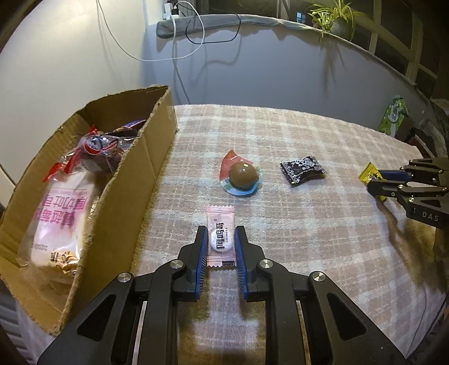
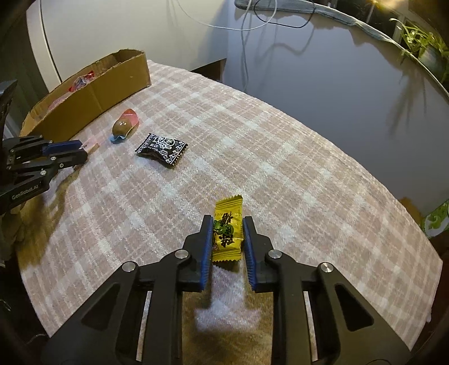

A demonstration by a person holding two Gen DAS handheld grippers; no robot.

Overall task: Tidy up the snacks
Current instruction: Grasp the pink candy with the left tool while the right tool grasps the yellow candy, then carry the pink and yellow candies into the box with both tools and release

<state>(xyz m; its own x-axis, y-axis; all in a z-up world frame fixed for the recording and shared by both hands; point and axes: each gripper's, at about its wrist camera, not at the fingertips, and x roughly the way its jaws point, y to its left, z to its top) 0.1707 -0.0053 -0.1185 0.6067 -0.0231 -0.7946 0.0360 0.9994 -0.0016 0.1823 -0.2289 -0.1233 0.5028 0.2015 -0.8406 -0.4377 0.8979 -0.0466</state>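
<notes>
My left gripper is shut on a pale pink sachet that lies on the checked cloth, both blue pads against its long edges. A cardboard box stands just left of it and holds a bagged loaf and other wrapped snacks. My right gripper is shut on a yellow candy packet, also resting on the cloth. Between the two grippers lie a brown ball snack on a red and blue wrapper and a black packet. In the right wrist view the left gripper is at the far left.
A green packet stands past the cloth's far right edge. Behind the table are a grey wall, hanging cables and a potted plant on a ledge. The cloth drops off close on the right.
</notes>
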